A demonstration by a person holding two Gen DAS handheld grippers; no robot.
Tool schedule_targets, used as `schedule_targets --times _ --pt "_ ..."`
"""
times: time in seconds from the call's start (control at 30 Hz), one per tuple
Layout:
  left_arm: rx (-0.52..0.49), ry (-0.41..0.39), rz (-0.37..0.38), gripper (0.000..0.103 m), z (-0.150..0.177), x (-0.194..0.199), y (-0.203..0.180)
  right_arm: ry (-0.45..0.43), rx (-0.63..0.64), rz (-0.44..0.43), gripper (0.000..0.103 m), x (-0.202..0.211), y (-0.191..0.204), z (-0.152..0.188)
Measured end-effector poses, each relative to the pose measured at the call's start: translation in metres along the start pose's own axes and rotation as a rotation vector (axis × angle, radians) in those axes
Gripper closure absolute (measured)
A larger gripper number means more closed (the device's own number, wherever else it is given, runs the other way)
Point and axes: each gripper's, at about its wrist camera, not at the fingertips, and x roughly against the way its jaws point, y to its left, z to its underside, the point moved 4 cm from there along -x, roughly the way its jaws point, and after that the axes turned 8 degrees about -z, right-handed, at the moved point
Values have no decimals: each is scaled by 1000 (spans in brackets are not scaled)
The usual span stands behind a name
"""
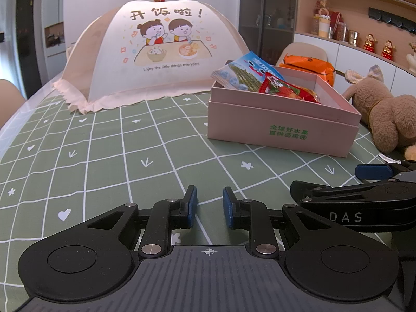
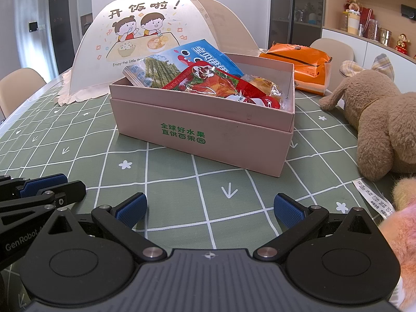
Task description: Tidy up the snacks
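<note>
Pink box (image 2: 208,130) sat on the green checked cloth (image 2: 182,182) at 12 o'clock of the right gripper (image 2: 210,209), snack packets (image 2: 208,83) piled inside. Food cover (image 2: 135,39) stood behind at 11, orange bag (image 2: 299,62) at 1, plush toy (image 2: 377,130) at 2, possibly touching the box. Right jaws were spread wide and empty; left gripper (image 1: 209,206) was nearly closed, holding nothing.

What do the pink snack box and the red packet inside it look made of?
Pink rectangular box: likely matte cardboard, with stiff straight walls and printed green lettering. Red snack packet: glossy plastic film, judging by its crinkles and bright glints.
</note>
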Motion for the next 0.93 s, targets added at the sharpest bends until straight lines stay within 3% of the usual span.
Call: schedule_targets --times 0.93 --pt "18 1 14 78 0 0 3 0 0 0 0 1 0 0"
